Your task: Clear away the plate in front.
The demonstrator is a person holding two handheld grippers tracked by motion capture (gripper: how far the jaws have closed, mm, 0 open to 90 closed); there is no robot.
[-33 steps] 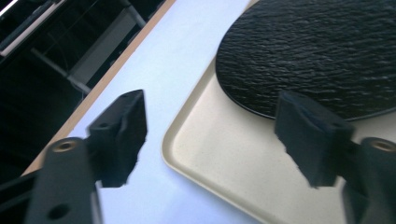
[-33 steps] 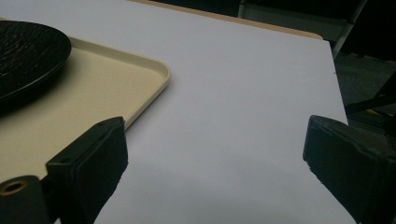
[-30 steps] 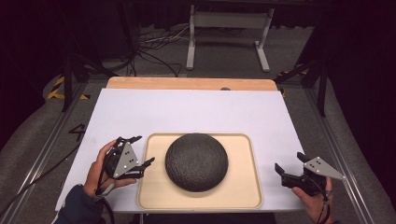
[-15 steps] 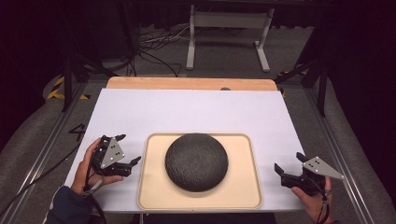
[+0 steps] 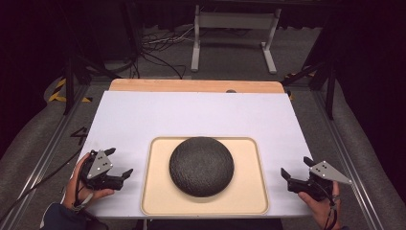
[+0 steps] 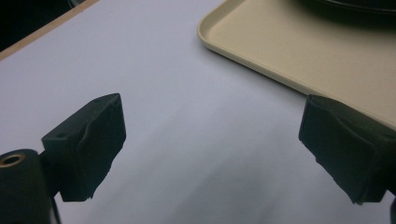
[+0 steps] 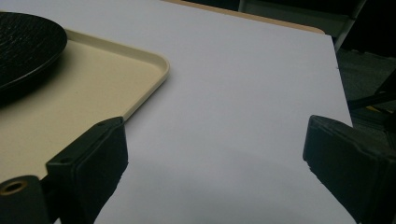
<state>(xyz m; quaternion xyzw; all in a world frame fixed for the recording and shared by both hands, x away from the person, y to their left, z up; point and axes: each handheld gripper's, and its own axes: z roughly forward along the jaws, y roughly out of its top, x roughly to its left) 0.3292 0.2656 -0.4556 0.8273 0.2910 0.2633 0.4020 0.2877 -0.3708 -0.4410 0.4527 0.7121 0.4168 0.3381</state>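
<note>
A dark round bowl (image 5: 201,166) lies upside down in the middle of the beige tray (image 5: 155,201), domed side up; being round, it has no long axis and points no particular way. The left gripper (image 5: 120,169) sits on the white table (image 5: 191,115) just left of the tray, its jaws just opened wide with nothing between them. The right gripper (image 5: 288,173) rests right of the tray, jaws spread wide and empty, both well apart from the bowl.

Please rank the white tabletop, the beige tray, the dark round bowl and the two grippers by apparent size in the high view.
1. white tabletop
2. beige tray
3. dark round bowl, upside down on the tray
4. left gripper and right gripper: they look alike, so no ranking between them.
</note>
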